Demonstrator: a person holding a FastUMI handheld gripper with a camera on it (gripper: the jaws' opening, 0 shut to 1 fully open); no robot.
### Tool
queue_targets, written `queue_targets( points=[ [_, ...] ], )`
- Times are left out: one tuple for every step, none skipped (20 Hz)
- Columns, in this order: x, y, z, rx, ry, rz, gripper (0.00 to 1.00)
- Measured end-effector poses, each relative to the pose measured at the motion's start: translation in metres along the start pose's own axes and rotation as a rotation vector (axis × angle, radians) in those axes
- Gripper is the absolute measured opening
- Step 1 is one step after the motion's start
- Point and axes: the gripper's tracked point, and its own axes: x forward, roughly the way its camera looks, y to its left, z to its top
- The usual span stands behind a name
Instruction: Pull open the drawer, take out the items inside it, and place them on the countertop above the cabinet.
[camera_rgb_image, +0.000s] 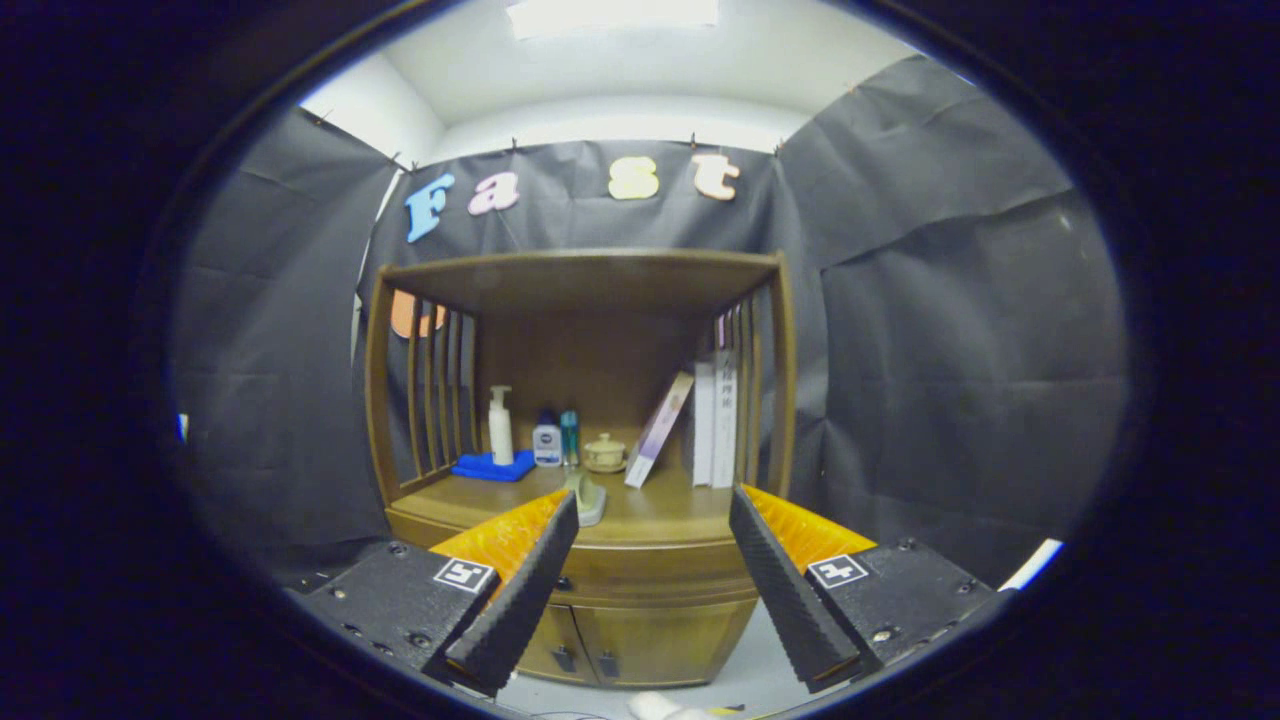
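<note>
Drawer (650, 568) closed, gripper (653, 520) jaws spread empty, three bottles (545, 440) on countertop (660, 510)

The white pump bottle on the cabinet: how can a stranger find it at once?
Look at the wooden cabinet beyond the open fingers. On its countertop, beside the slatted side, lies a blue cloth. The white pump bottle stands there, taller than the small bottles beside it.

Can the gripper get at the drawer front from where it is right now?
Probably yes. The gripper is open and holds nothing, and the closed drawer lies straight ahead between its fingers, below the countertop. Nothing stands between them, though it is not yet touching.
</note>
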Motion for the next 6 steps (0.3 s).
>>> queue_targets(
  points=[
    [-0.016, 0.001, 0.008, -0.001, -0.015, 0.007, 0.99],
    [-0.031, 0.001, 0.014, 0.000, -0.022, 0.018, 0.99],
    [-0.044, 0.003, 0.018, 0.006, -0.029, 0.029, 0.99],
    [-0.055, 0.004, 0.022, 0.011, -0.041, 0.035, 0.99],
    [-0.065, 0.003, 0.026, 0.016, -0.055, 0.034, 0.99],
    [-0.072, 0.001, 0.029, 0.022, -0.068, 0.031, 0.99]
  ],
)
